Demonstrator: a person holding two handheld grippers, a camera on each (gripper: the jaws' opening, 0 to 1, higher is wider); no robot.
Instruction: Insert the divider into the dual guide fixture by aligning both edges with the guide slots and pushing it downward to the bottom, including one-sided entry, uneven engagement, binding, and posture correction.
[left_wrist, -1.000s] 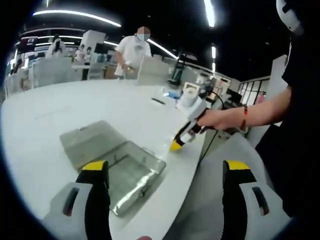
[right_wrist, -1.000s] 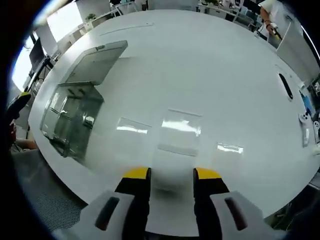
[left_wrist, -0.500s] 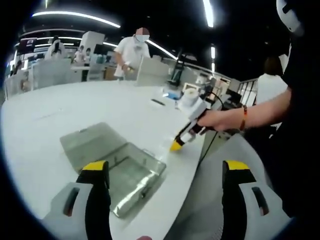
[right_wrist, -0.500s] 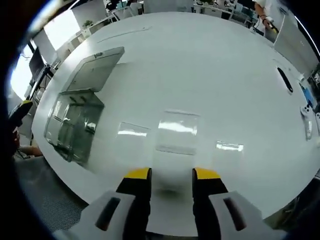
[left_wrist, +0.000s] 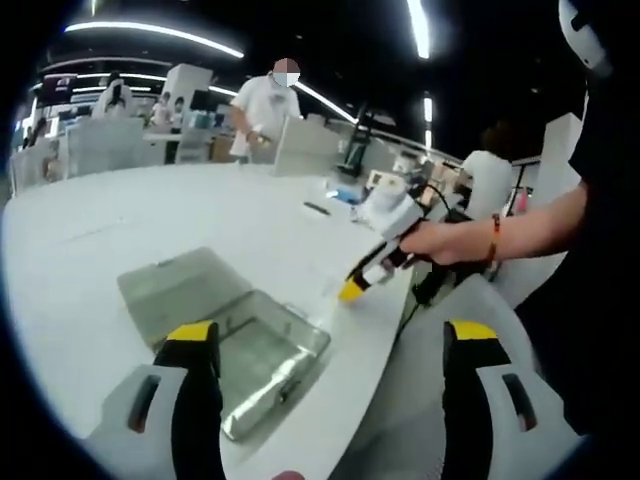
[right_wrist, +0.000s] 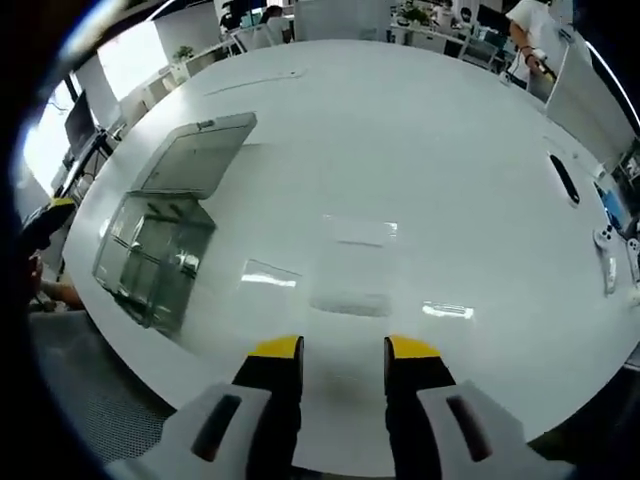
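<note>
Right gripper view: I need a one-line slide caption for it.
Open right gripper hovers over the white table, with the clear open-lidded box off to its left.

This is an open-plan office or lab hall. Long ceiling light strips (left_wrist: 150, 30) run overhead. Far beyond the large white surface (right_wrist: 400, 150), people (left_wrist: 262, 105) work at partitioned desks (left_wrist: 100, 145).

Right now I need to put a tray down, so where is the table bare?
The wide white table is bare between the clear plastic box with its open lid and the dark slim object near the far edge. The patch ahead of the right gripper is free too. Small items crowd that far edge.
</note>
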